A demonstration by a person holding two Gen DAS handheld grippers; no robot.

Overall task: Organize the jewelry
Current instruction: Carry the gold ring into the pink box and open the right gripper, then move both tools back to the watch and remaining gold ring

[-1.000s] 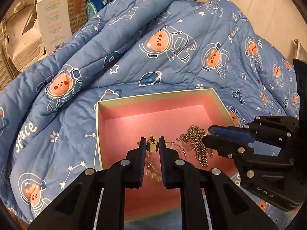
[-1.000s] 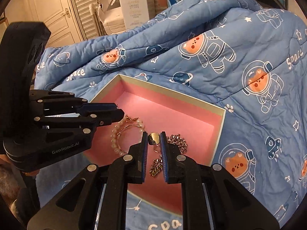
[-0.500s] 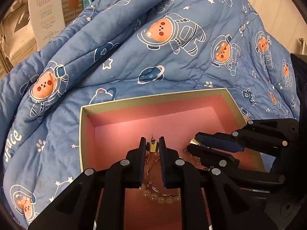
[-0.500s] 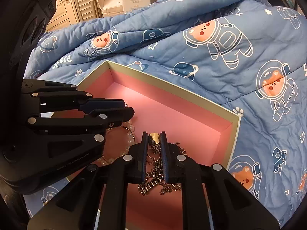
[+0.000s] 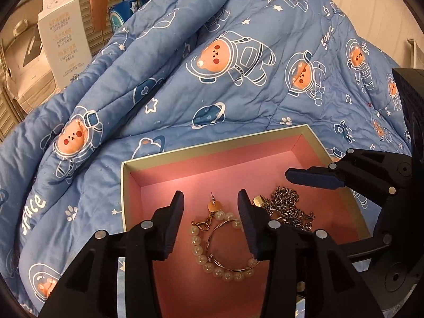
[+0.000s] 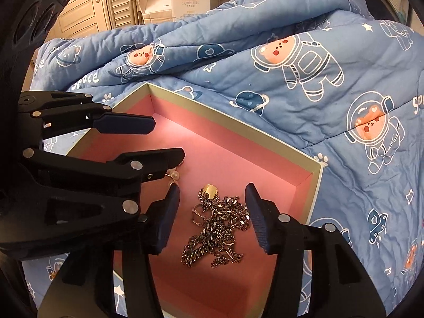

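I run both hand-held grippers over a shallow rectangular cardboard box with a pink lining and pale rim (image 5: 212, 147), which sits on a blue quilted blanket printed with astronaut bears (image 5: 185, 84).

Left gripper (image 5: 211, 201): its jaws are opening, with a clear gap between the blue-padded fingers (image 5: 175, 220). Nothing is pressed by the pads. Below that gap, on the pink floor, lies a pearl-bead bracelet with a thin gold bangle and a gold clasp (image 5: 225, 249). Its right end is cut off behind the right-hand finger. A small orange-gold stud piece (image 5: 215, 206) lies at its upper end; I cannot tell whether it is joined to the bracelet.

Right gripper (image 6: 212, 197): jaws likewise opening, pads clear of any item. A tangled dark-gold metal chain necklace with a flat oval gold tag (image 6: 214, 228) lies on the box floor between the fingers. A small ring-shaped piece (image 6: 198, 216) sits at its left edge; its form is hard to make out.

In the right wrist view the left gripper hides nearly all of the bracelet; only a couple of pearls show. The near box edge is covered by the gripper bodies in both views.
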